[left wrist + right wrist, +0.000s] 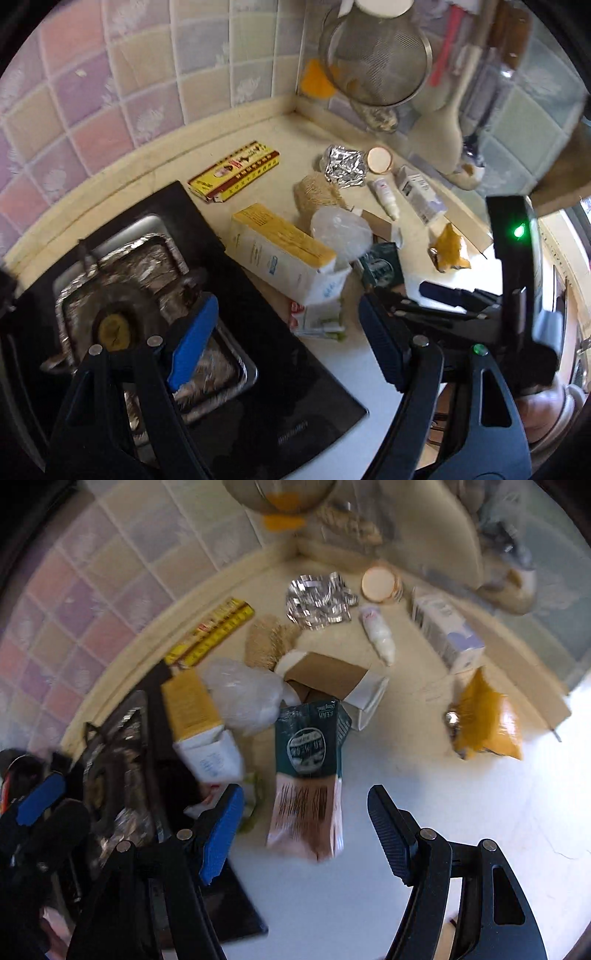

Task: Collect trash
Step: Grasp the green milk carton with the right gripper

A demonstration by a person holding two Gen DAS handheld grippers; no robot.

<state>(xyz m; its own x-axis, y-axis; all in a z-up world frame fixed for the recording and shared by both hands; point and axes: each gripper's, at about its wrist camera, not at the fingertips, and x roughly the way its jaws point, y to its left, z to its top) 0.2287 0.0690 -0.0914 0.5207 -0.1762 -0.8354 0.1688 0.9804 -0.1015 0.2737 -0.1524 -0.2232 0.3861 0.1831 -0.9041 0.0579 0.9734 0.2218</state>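
Observation:
Trash lies scattered on a cream kitchen counter (406, 775). A green and pink carton (310, 768) lies straight ahead of my right gripper (303, 827), which is open and empty just short of it. Around it are a yellow and white box (280, 251), a clear plastic bag (243, 694), a brown cardboard box (328, 679), crumpled foil (317, 598), a white tube (376, 635), a white carton (447, 631) and a yellow wrapper (487, 720). My left gripper (284, 332) is open and empty over the stove edge. The right gripper shows in the left wrist view (450, 295).
A black gas stove (207, 332) with a foil-lined burner takes the left side. A yellow and red flat box (234, 170) lies by the tiled wall. A metal strainer (376, 59) and utensils hang in the corner. A small round lid (379, 159) sits near the foil.

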